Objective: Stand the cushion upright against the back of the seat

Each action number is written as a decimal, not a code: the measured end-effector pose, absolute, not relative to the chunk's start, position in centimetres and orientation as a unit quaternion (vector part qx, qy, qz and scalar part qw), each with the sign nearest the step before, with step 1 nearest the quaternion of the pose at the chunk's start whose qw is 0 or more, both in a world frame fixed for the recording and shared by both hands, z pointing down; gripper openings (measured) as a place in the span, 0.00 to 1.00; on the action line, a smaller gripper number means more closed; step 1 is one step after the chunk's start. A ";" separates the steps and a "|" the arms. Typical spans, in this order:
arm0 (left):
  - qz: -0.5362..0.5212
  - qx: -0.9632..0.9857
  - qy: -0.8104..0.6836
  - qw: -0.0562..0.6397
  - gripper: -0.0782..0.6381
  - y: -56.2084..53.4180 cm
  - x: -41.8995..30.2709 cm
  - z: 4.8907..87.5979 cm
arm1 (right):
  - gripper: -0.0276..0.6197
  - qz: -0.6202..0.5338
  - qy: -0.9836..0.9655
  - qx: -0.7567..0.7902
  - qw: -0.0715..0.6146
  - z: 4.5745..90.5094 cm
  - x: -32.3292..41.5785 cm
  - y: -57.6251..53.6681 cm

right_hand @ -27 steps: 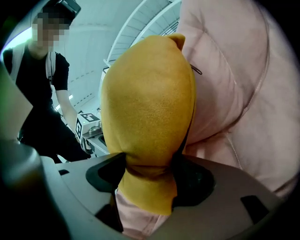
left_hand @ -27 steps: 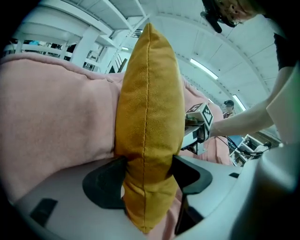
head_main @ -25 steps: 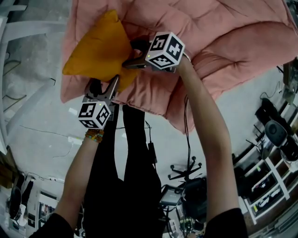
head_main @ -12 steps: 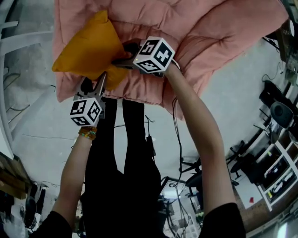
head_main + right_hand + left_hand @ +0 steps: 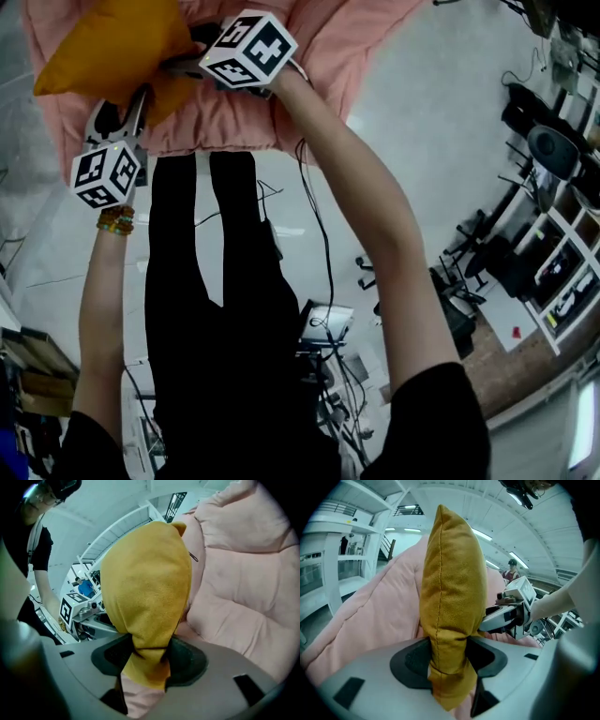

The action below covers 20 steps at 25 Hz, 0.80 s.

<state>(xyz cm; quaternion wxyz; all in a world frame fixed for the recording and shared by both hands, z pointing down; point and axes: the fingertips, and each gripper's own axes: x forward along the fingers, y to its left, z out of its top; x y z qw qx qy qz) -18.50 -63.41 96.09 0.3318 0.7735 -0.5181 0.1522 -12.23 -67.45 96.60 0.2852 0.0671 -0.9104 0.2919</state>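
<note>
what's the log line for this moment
left gripper: just closed, shut on cushion | right gripper: just closed, shut on cushion | cushion: on edge before pink seat

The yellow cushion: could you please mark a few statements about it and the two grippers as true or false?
1. The left gripper grips the yellow cushion. True; its jaws have just been closing on it.
2. The right gripper is empty. False: its jaws, which have also just been closing, pinch the cushion between them.
3. The cushion lies on the floor. False: both grippers hold it over the pink seat pad.
4. The person wears a beaded bracelet on the left wrist. True.
</note>
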 end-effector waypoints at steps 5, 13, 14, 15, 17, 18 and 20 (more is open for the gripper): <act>0.161 0.794 -0.499 0.307 0.43 -65.0 -17.6 95.4 | 0.39 0.276 -0.912 0.111 0.283 95.6 -11.0 -68.4; 0.182 0.818 -0.475 0.268 0.43 -66.3 -13.9 94.0 | 0.38 0.266 -0.905 0.201 0.265 93.7 -6.8 -68.6; 0.187 0.821 -0.471 0.265 0.43 -65.9 -13.6 94.4 | 0.38 0.268 -0.902 0.214 0.262 94.1 -6.3 -68.1; 0.193 0.823 -0.466 0.261 0.43 -65.6 -13.2 94.7 | 0.38 0.270 -0.899 0.227 0.258 94.5 -5.8 -67.6; 0.204 0.828 -0.454 0.257 0.43 -65.0 -12.3 95.3 | 0.37 0.274 -0.892 0.256 0.251 95.0 -4.7 -66.7; 0.208 0.831 -0.447 0.256 0.43 -65.0 -11.9 95.6 | 0.37 0.276 -0.887 0.272 0.249 95.1 -4.3 -66.5; 0.217 0.837 -0.434 0.253 0.43 -65.5 -11.9 96.3 | 0.37 0.277 -0.877 0.304 0.248 95.5 -4.2 -66.5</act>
